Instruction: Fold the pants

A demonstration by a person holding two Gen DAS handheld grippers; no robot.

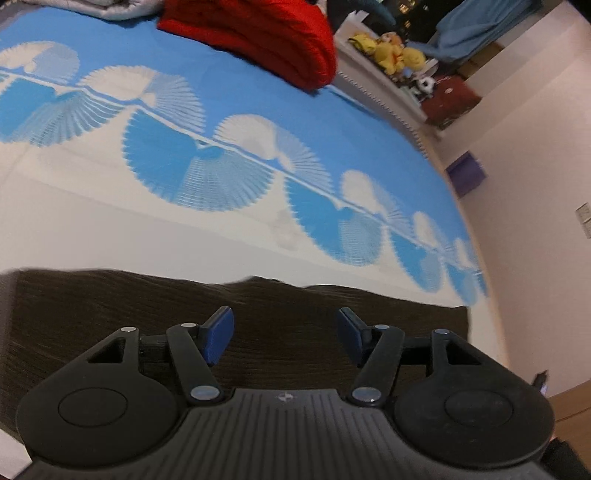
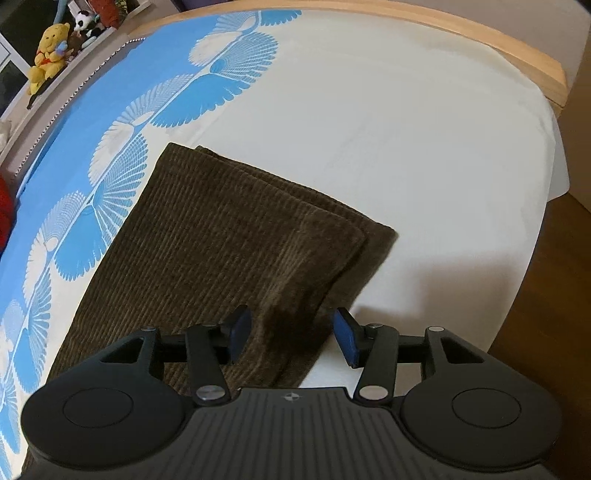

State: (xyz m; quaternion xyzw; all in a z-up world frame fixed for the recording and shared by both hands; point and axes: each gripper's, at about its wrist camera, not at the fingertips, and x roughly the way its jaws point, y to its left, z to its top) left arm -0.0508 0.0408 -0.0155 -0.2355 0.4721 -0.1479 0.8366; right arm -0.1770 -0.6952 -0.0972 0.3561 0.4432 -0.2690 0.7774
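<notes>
Lying flat on the bed, item one: my pants, dark brown corduroy, folded into a stacked rectangle with layered edges showing along the far and right sides in the right wrist view. They rest mostly on the white part of the bedspread, the left edge just beside the blue fan pattern.

Item two: my right gripper, spread wide and holding nothing. It hovers over the near right edge of the pants; the left blue pad sits above the cloth, the right one above bare white sheet. Whether either pad touches the fabric, I cannot tell.

Item three: my left gripper, likewise spread wide and empty, poised over the pants, whose far edge runs straight across the left wrist view against the white sheet.

Item four: bed, cover white with a broad blue band of fan shapes; wooden rail along the far side in the right wrist view.

Item five: red blanket, bundled on the blue part, well apart from the pants.

Item six: yellow soft toys on a ledge beyond the bed; one yellow bear visible in the right wrist view.
</notes>
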